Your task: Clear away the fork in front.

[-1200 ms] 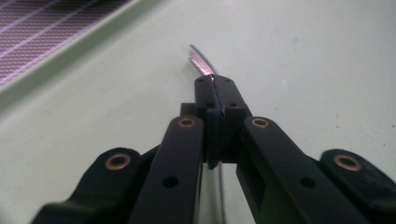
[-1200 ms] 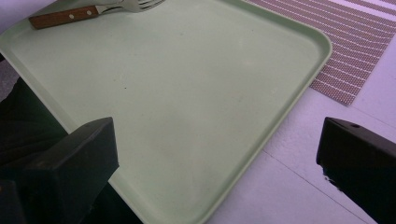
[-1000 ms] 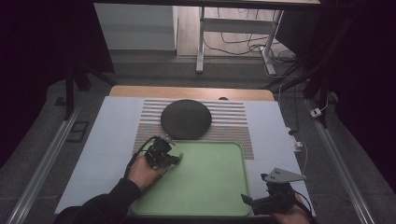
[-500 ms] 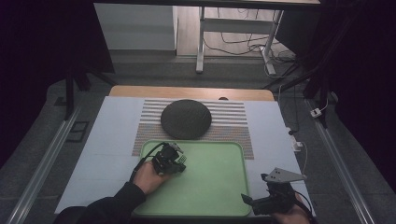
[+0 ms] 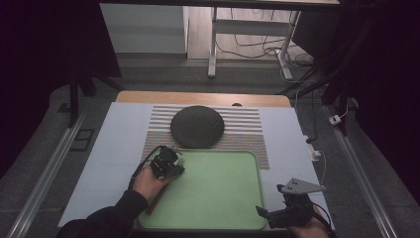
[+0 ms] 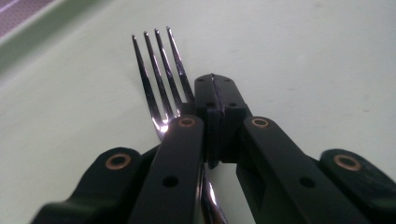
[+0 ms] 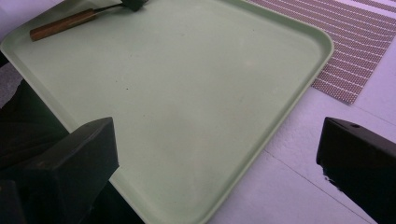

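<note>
The left gripper has its jaws clamped on the neck of a wooden-handled fork, low over the green tray near its left edge; placing it there looks nearly done. The right gripper rests beside the tray's near-right corner, jaws spread, empty

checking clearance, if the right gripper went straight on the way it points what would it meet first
Probably the green tray: the open right gripper looks down over its near rim. Depth is unclear.
</note>
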A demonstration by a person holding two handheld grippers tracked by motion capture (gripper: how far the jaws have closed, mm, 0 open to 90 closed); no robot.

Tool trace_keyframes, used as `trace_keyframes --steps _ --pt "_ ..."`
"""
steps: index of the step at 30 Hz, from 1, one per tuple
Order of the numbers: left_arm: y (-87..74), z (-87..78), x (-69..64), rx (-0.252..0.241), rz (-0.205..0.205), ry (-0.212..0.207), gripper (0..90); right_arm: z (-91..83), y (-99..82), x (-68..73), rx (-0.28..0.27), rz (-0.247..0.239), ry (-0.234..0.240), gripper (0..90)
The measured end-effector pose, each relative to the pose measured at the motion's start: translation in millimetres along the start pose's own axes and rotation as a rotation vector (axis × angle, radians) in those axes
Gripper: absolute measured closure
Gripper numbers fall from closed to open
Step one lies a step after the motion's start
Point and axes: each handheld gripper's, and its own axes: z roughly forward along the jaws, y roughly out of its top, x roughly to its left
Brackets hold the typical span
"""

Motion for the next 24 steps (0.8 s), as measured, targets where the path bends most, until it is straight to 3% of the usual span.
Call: trace_keyframes --steps 5,9,13,15,20,21,22,24 --pt "-4.9 -4.6 15.0 -0.006 -0.042 -0.005 88.1 0.2 0.1 -0.1 0.001 0.0 0.002 0.0" --pt "-11.2 -11.3 31.2 -0.01 -0.096 0.029 88.1 0.3 0.1 0.0 0.003 0.0 0.001 0.0" --pt "-13.9 -14.0 36.9 -0.009 -0.115 0.027 86.4 0.7 0.1 -0.1 0.001 0.001 0.003 0.0" --pt "-15.0 -19.5 36.2 -0.017 -0.087 0.022 80.7 0.3 0.3 0.0 0.002 -0.001 0.001 0.0" --pt "-21.3 -40.2 31.7 -0.063 -0.078 0.007 57.5 0.2 0.2 -0.2 -0.001 0.003 0.001 0.0" --pt "-28.1 -53.1 28.2 -0.095 -0.064 -0.009 52.3 0.3 0.2 -0.1 0.0 0.003 -0.002 0.0" --pt "-28.1 -53.1 28.2 -0.095 -0.064 -0.009 47.2 0.3 0.2 -0.1 0.0 0.003 -0.002 0.0" --pt "-37.3 -65.3 24.8 -0.152 -0.029 -0.024 36.1 0.3 0.5 0.1 0.005 -0.001 -0.003 0.0"
